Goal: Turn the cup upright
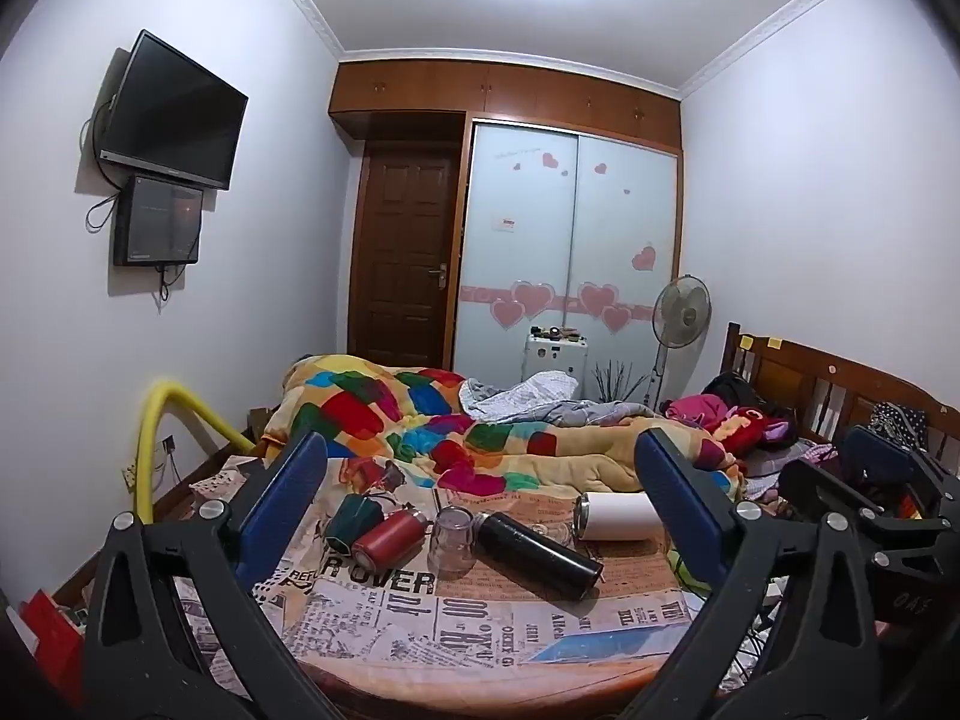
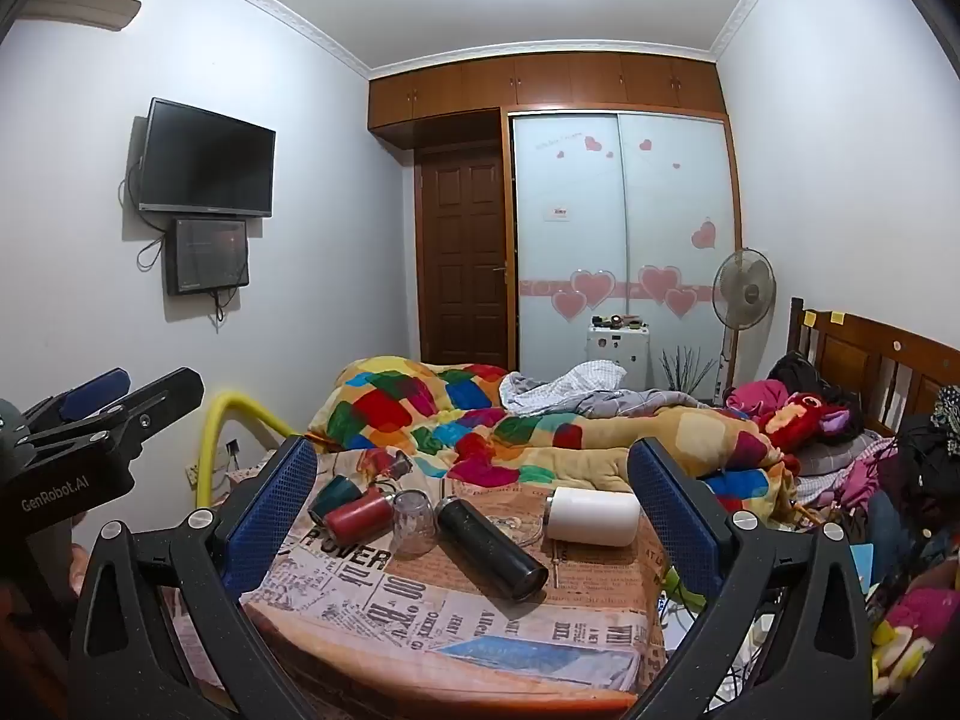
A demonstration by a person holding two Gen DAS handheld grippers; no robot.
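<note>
Several cups lie on a newspaper-print table (image 1: 456, 618). A black flask (image 1: 537, 552) lies on its side in the middle. A white cup (image 1: 618, 517) lies on its side at the right. A red cup (image 1: 390, 540) and a dark green cup (image 1: 351, 521) lie at the left. A clear glass (image 1: 453, 540) stands upside down between them. The same cups show in the right wrist view: black flask (image 2: 492, 546), white cup (image 2: 594, 515), red cup (image 2: 359, 517), green cup (image 2: 333, 495), clear glass (image 2: 414, 523). My left gripper (image 1: 480, 516) is open and empty, short of the cups. My right gripper (image 2: 474, 510) is open and empty too.
A bed with a colourful quilt (image 1: 468, 426) lies just behind the table. A yellow tube (image 1: 156, 420) arches at the left. Clothes and a wooden headboard (image 1: 840, 384) are at the right. A flat clear glass dish (image 2: 516, 525) lies behind the black flask.
</note>
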